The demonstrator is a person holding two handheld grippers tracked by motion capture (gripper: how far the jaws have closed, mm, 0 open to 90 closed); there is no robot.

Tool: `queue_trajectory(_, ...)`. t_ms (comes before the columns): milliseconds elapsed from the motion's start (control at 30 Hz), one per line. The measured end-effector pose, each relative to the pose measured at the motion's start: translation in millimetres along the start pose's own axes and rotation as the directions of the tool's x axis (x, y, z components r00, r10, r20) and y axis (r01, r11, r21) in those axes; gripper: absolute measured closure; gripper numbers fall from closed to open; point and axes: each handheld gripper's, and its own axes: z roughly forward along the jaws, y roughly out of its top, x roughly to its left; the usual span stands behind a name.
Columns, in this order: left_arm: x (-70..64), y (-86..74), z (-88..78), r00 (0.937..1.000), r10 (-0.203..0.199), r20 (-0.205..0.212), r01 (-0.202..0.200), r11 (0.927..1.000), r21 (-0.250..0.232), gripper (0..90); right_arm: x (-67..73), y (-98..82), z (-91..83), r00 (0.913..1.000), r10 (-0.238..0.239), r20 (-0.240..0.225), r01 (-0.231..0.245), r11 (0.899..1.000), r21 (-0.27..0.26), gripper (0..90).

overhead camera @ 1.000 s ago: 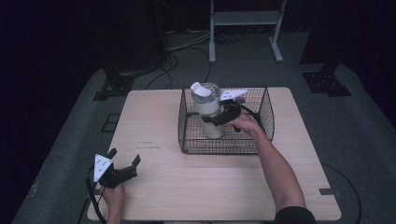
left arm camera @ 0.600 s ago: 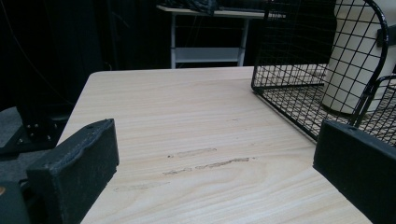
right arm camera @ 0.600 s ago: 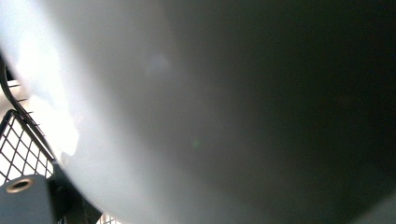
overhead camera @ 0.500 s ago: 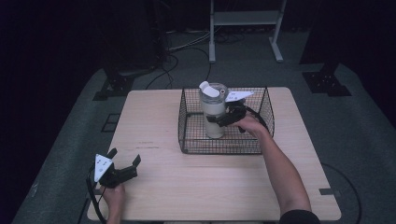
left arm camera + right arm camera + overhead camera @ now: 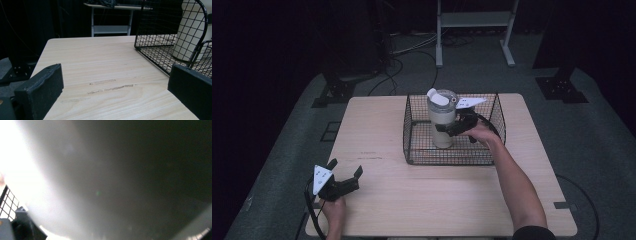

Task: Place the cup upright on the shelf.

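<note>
A cream tumbler [image 5: 439,112] with a flip lid stands upright inside a black wire basket [image 5: 452,159] at the back middle of the wooden table [image 5: 377,130]. My right gripper [image 5: 447,126] reaches over the basket's right side and is shut on the tumbler's middle. In the right gripper view the tumbler's wall [image 5: 100,182] is pressed close, with a bit of basket mesh [image 5: 7,200] at the left. My left gripper [image 5: 345,167] rests at the table's front left corner, open and holding nothing [image 5: 116,80]. From there the basket [image 5: 155,30] and the tumbler [image 5: 188,32] lie ahead to the right.
Beyond the table stands a white metal frame [image 5: 472,20], with cables [image 5: 407,55] on the dark floor. Black stand bases sit at the back left [image 5: 337,92] and back right [image 5: 562,87]. Faint scuff marks [image 5: 110,86] cross the wood ahead of the left gripper.
The right gripper has shifted the tumbler slightly right and toward the person inside the basket, and brought it upright. The left gripper has stayed put.
</note>
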Motion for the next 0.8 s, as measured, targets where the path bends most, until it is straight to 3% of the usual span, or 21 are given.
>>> queue_trajectory(200, -0.1, 0.0, 0.1, 1.0, 0.001, -0.001, -0.001, 1.0, 0.0, 0.0, 3.3, 4.5, -4.4, 0.9989, -0.032, 0.033, 0.031, 0.999, 0.015, 0.0)
queue_trajectory(533, -0.4, 0.0, 0.3, 1.0, 0.002, -0.001, -0.002, 1.0, 0.0, 0.0, 10.9, 4.6, -10.3, 0.9967, -0.039, 0.071, 0.036, 0.998, 0.041, 0.0)
queue_trajectory(800, -0.5, 0.1, 0.3, 1.0, 0.002, -0.001, -0.002, 1.0, -0.001, 0.0, 13.9, 2.3, -13.6, 0.9949, -0.05, 0.087, 0.049, 0.999, 0.018, 0.0)
